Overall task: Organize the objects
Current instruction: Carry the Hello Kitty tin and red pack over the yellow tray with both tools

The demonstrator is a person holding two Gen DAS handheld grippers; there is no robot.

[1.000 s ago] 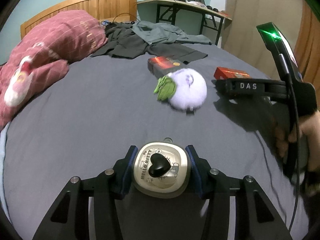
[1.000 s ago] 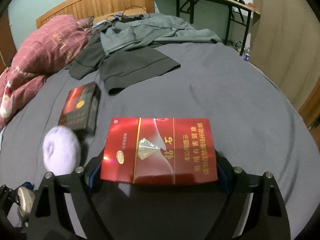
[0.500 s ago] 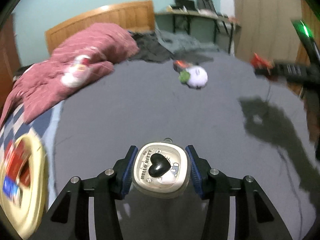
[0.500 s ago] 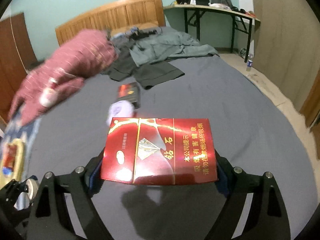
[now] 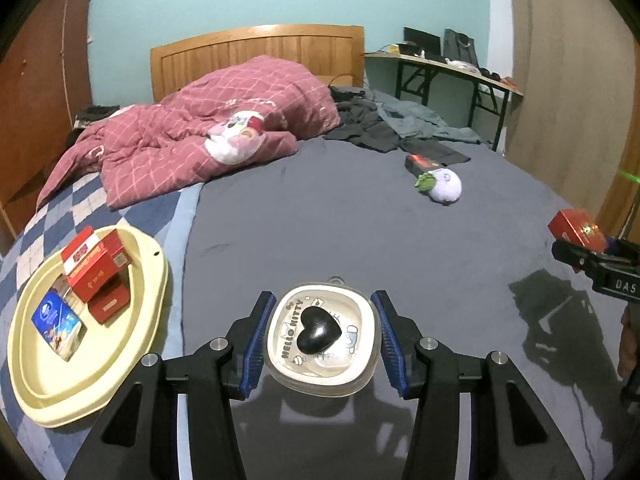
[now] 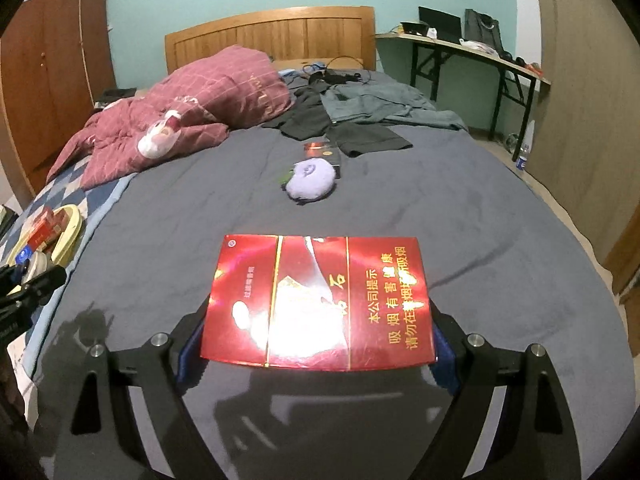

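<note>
My left gripper (image 5: 322, 338) is shut on a small rounded white tin (image 5: 322, 338) with a black heart on its lid, held above the grey bedspread. My right gripper (image 6: 318, 320) is shut on a flat red cigarette carton (image 6: 318, 302), also lifted off the bed; the same carton (image 5: 576, 230) shows at the right edge of the left wrist view. A cream tray (image 5: 132, 344) with red boxes (image 5: 96, 266) and a blue packet (image 5: 58, 324) lies at the left. A purple plush toy (image 5: 442, 186) and a dark red box (image 5: 418, 162) rest farther up the bed.
A crumpled pink quilt (image 5: 208, 132) covers the head of the bed at the left. Dark clothes (image 5: 384, 128) are heaped near the wooden headboard (image 5: 256, 54). A folding desk (image 5: 444, 68) stands at the back right, a wooden wardrobe (image 5: 36, 92) at the left.
Both grippers have pulled back and up from the plush toy, each keeping its object. The view has swung left, so the cream tray has come into sight.
</note>
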